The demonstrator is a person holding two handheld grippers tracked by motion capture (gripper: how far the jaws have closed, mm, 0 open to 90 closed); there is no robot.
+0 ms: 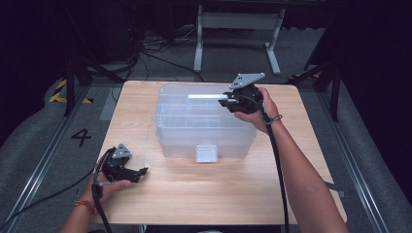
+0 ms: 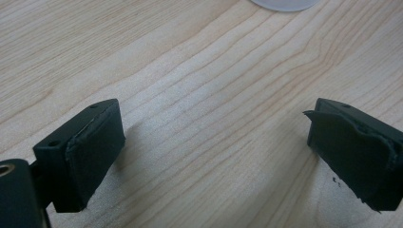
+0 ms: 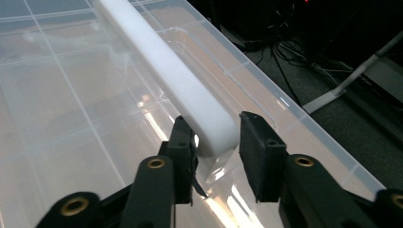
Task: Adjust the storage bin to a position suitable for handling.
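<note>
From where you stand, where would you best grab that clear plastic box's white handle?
At the handle's rounded end, coming in from the box's right side, as the right gripper does. The bar is long and slim, so one jaw fits each side; here the gap looks nearly closed.

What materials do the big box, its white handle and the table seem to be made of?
Box: probably clear, glossy plastic; the table shows through and light glints on the lid.
White handle: seemingly opaque matte plastic, smooth with rounded edges.
Table: light wood or wood-look laminate; grain lines show.
</note>
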